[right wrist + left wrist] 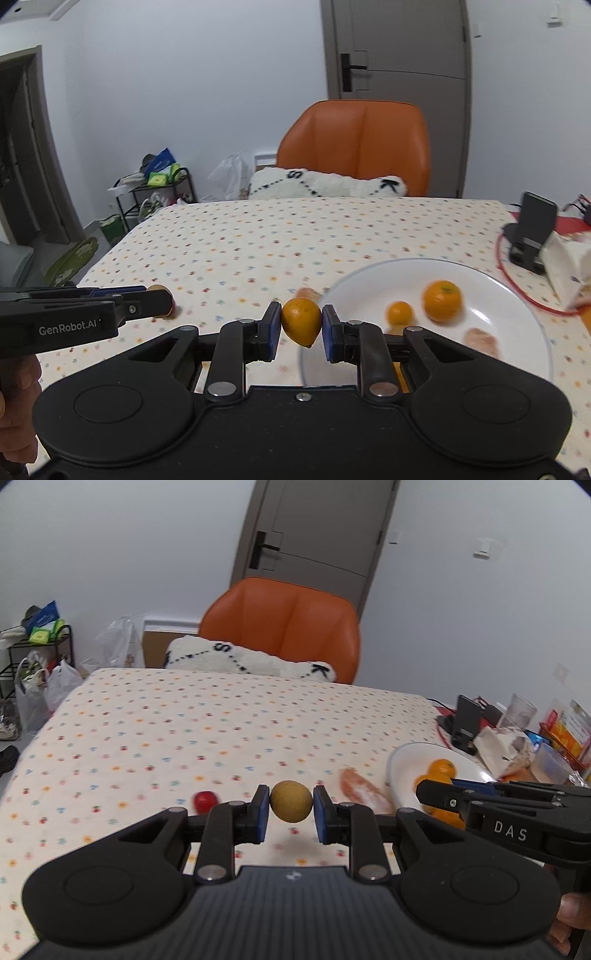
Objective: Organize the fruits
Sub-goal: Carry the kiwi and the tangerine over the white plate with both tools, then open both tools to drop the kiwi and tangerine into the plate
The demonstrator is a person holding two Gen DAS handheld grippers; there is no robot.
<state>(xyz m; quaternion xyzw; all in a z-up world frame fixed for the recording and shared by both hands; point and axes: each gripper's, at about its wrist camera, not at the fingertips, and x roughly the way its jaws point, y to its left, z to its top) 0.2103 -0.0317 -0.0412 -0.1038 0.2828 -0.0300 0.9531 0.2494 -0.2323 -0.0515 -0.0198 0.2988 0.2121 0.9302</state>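
Observation:
My left gripper [291,806] is shut on a round tan fruit [291,801], held above the spotted tablecloth. A small red fruit [204,800] lies on the cloth just left of it. My right gripper [301,326] is shut on an orange loquat-like fruit [301,320], hanging at the left rim of the white plate [517,314]. On the plate lie a large orange [442,301], a small orange [399,313] and a pale peeled piece [480,340]. In the left wrist view the plate [406,764] holds oranges [439,768], partly hidden by the right gripper's side.
A pinkish peeled piece [364,788] lies on the cloth left of the plate. A phone stand [532,229], white tissue pack [569,262] and red cable [517,284] crowd the right. An orange chair [354,147] with a cushion stands beyond the far table edge.

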